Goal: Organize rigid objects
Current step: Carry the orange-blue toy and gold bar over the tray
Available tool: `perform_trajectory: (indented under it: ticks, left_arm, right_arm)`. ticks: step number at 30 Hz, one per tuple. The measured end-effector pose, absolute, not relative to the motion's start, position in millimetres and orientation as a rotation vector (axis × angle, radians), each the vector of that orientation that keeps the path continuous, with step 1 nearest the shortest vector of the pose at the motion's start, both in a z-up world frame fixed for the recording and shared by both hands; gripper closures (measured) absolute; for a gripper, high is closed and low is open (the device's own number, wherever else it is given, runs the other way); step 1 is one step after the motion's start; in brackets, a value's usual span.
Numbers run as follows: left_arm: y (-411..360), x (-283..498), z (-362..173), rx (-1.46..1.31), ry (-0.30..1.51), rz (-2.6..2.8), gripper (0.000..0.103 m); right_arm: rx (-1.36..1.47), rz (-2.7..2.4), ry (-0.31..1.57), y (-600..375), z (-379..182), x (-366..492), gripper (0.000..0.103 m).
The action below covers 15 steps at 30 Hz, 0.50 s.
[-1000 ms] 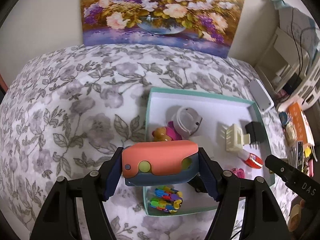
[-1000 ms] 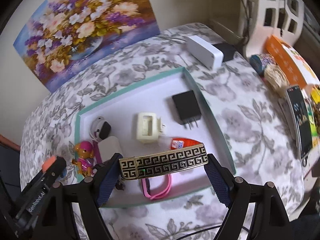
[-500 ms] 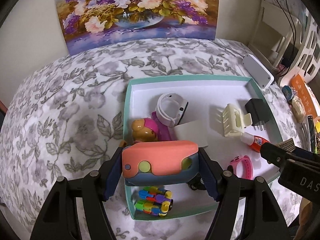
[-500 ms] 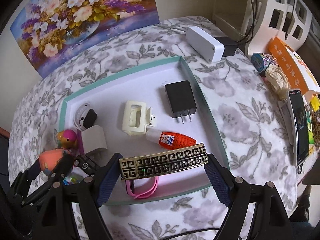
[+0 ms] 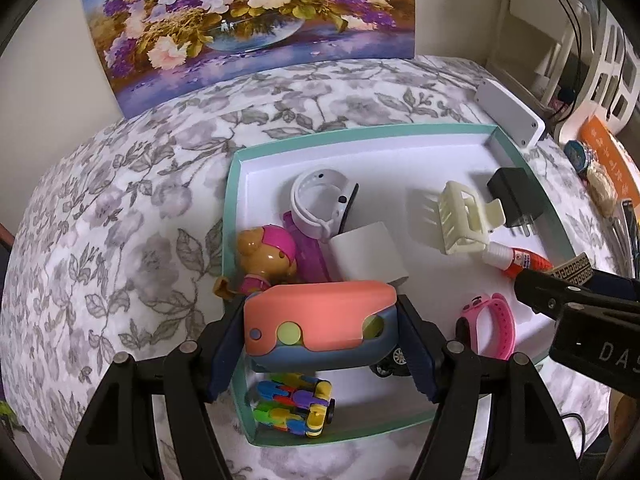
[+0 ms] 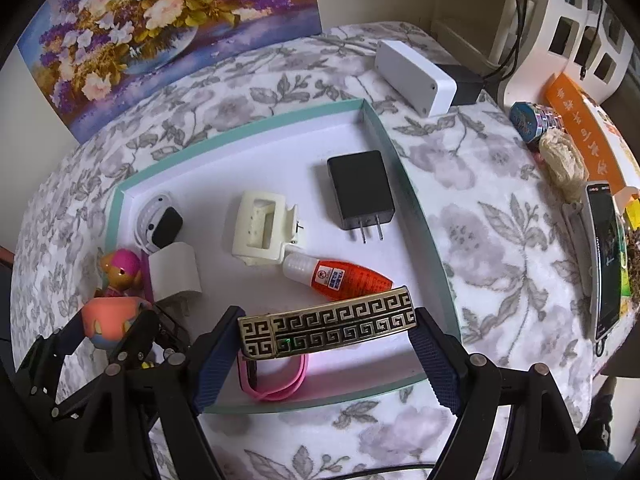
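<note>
My left gripper (image 5: 320,338) is shut on a coral and blue toy case (image 5: 320,326), held over the near left part of the teal-rimmed white tray (image 5: 360,130). My right gripper (image 6: 326,338) is shut on a gold and black key-pattern bar (image 6: 332,326), held above the tray's (image 6: 416,216) near right part, over a pink wristband (image 6: 276,380). In the tray lie a white watch (image 5: 320,202), a doll with a pink cap (image 5: 268,256), a white block (image 5: 370,256), a cream hair claw (image 5: 464,216), a black charger (image 6: 360,190), a red glue bottle (image 6: 340,276) and a multicoloured block toy (image 5: 294,404).
The tray rests on a grey floral cloth (image 5: 120,220). A flower painting (image 5: 240,20) leans against the wall behind. A white box (image 6: 416,76), tape rolls (image 6: 532,120), an orange box (image 6: 584,140) and a phone (image 6: 606,256) crowd the right side.
Both grippers have sunk closer to the tray with their objects still held. The left one has rolled and shifted, so the tray now sits more squarely in its view.
</note>
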State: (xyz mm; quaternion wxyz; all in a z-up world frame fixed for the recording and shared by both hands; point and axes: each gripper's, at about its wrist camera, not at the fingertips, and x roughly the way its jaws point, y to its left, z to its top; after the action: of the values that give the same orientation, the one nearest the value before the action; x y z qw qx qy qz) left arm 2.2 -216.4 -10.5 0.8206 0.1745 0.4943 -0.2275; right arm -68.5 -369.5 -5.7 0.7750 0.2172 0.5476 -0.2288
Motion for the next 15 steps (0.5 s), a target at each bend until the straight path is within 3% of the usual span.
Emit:
perform_trajectory:
  ticks: [15]
  left_arm:
    - [-214.8,3.2,-10.2,0.379,1.060,-0.469,0.029]
  right_arm:
    - [0.492,-0.482,1.236,-369.8,-23.9,-66.0,0.018]
